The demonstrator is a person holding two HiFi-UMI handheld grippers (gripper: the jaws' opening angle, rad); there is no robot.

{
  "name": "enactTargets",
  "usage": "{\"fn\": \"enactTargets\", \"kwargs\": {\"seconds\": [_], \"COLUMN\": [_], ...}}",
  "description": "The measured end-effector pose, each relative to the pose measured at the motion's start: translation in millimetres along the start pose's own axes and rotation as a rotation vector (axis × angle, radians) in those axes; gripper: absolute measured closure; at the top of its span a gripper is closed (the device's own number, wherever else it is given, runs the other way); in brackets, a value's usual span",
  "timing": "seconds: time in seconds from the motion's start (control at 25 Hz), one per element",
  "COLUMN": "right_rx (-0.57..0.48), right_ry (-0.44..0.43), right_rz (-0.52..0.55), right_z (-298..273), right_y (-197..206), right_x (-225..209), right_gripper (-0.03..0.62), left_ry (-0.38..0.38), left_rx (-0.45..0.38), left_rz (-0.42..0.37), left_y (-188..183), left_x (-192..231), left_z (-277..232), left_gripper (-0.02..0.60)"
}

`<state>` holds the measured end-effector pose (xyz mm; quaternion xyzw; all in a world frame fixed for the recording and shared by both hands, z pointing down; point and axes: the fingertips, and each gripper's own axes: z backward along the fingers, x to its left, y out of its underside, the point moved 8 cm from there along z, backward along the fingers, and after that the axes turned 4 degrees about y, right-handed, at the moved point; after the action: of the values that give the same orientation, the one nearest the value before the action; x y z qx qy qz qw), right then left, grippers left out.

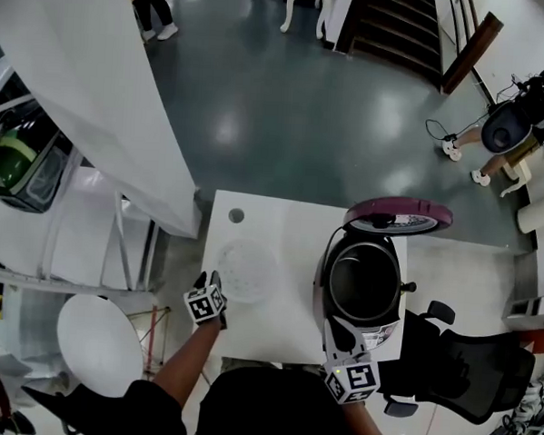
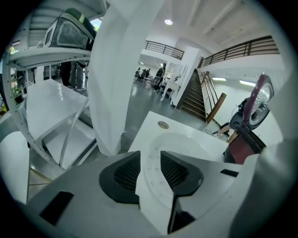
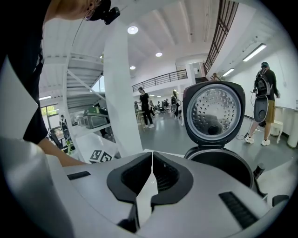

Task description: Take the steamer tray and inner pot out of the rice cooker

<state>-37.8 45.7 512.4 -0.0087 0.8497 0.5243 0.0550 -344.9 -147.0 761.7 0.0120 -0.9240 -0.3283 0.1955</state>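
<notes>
Judging by how things are lying, the job is sitting about half done. Nearest, the right gripper (image 3: 152, 169) is pointing at the cooker (image 1: 320, 283) with its jaws pressed together on nothing. The left gripper (image 1: 208, 280) is standing with jaws apart at the near rim of the tray (image 1: 245, 270), its pads not pressing on it. The tray is lying flat on the table (image 1: 290, 224), out of the cooker and to its left, so that step is looking finished. The pot (image 1: 364, 282) is sitting inside the cooker below the raised lid (image 1: 399, 214), so lifting it out is what is waiting. The table is showing white, with a small round hole (image 1: 237, 216) near its far left corner and a black chair (image 1: 465, 359) standing at its right. Beyond, a glossy grey floor (image 1: 287, 104) is stretching to stairs (image 1: 391, 27), with people standing far off.
</notes>
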Motion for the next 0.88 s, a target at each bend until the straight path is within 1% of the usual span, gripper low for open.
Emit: {"fn": "enactTargets", "kwargs": {"seconds": [0.12,0.2,0.32,0.4,0.48,0.56,0.64,0.68,0.76,0.88], "right_rx": [-0.026,-0.034,-0.038,-0.050,-0.068,-0.078,-0.085,-0.089,-0.090,-0.080], "right_ry": [0.010,-0.005,-0.059,-0.097,-0.113,-0.113,-0.119,-0.125,-0.133,-0.142], "right_rz": [-0.038,-0.062,-0.092,-0.080,-0.066,-0.058,-0.044,-0.031,-0.004,-0.008], "right_z": [10.1,15.6,22.1,26.8,31.0,33.9,36.1,37.3,38.9,37.0], "right_y": [-2.2,0.8,1.0,-4.3,-7.7,-9.5,-9.2,-8.2,-5.0,0.0], "right_x": [-21.8,-34.0,-53.3,-69.7,-89.6,-110.8,-131.0,-141.2,-162.1,-190.9], "right_gripper": [0.588,0.588,0.588,0.588,0.588,0.588,0.588,0.588,0.588,0.588], "left_ry": [0.054,0.126,0.260,0.316,0.337,0.336,0.346,0.357,0.374,0.364], "left_rx": [-0.042,-0.068,-0.085,-0.096,-0.140,-0.202,-0.244,-0.257,-0.275,-0.272], "left_rz": [-0.029,-0.072,-0.166,-0.193,-0.219,-0.247,-0.249,-0.246,-0.256,-0.295], "left_y": [-10.8,-18.8,-24.6,-22.4,-22.4,-26.1,-28.7,-28.4,-24.9,-16.3], "left_x": [-32.0,-63.0,-124.6,-168.4,-208.6,-242.4,-270.4,-283.5,-307.7,-333.0], "left_z": [25.6,44.0,67.2,81.4,94.7,104.0,108.1,109.4,111.8,112.8], "left_gripper": [0.466,0.466,0.465,0.462,0.462,0.466,0.478,0.489,0.534,0.559]}}
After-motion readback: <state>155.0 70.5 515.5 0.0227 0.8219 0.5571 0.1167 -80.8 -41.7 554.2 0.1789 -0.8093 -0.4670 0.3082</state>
